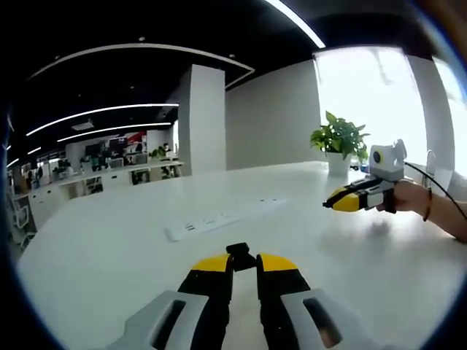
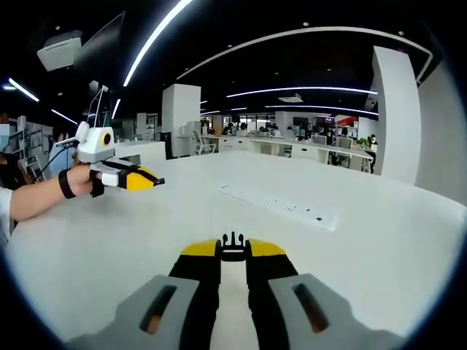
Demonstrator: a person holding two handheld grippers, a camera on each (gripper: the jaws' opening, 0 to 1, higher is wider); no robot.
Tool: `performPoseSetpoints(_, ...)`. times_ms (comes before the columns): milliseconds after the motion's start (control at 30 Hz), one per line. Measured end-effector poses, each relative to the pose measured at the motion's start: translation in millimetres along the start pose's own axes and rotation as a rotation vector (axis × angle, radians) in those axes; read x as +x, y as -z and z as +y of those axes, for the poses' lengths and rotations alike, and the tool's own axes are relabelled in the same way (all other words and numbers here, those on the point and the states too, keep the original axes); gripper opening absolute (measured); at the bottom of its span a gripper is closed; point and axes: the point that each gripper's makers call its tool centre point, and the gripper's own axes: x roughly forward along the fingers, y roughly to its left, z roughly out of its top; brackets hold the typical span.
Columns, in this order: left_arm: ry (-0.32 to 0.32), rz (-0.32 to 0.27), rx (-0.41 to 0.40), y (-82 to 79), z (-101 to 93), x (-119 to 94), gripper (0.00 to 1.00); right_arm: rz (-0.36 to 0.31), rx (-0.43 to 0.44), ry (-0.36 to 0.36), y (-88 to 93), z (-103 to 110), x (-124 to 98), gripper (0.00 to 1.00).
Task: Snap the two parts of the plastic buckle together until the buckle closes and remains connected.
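In the left gripper view my left gripper [image 1: 244, 260] is shut on a small black buckle part [image 1: 240, 253] that sticks out between its yellow tips, held above the white table [image 1: 109, 248]. My right gripper [image 1: 340, 202] comes in from the right, held by a hand, well apart from the left one. In the right gripper view my right gripper [image 2: 233, 250] is shut on the other black buckle part [image 2: 233, 244], whose prongs point forward. The left gripper [image 2: 149, 179] shows at the left, in a hand with a black wristband. The two parts are far apart.
A white power strip [image 1: 219, 219] [image 2: 281, 205] lies on the table between the grippers. A potted green plant [image 1: 338, 142] stands at the table's far end by a bright window. A white column [image 1: 201, 120] and office desks stand behind.
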Motion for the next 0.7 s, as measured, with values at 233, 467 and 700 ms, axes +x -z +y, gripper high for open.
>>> performPoseSetpoints(233,0.000,0.006,-0.003,2.8,1.0,0.0,0.12,0.013,-0.001,-0.003,3.6,-0.3,0.8,0.12)
performPoseSetpoints(467,0.004,0.002,0.001,1.7,-1.0,0.0,0.12,0.009,0.003,-0.006,3.4,0.1,1.4,0.12)
performPoseSetpoints(700,0.005,0.003,-0.004,2.7,-1.3,-0.9,0.12,0.017,0.003,-0.012,6.2,2.4,2.0,0.12)
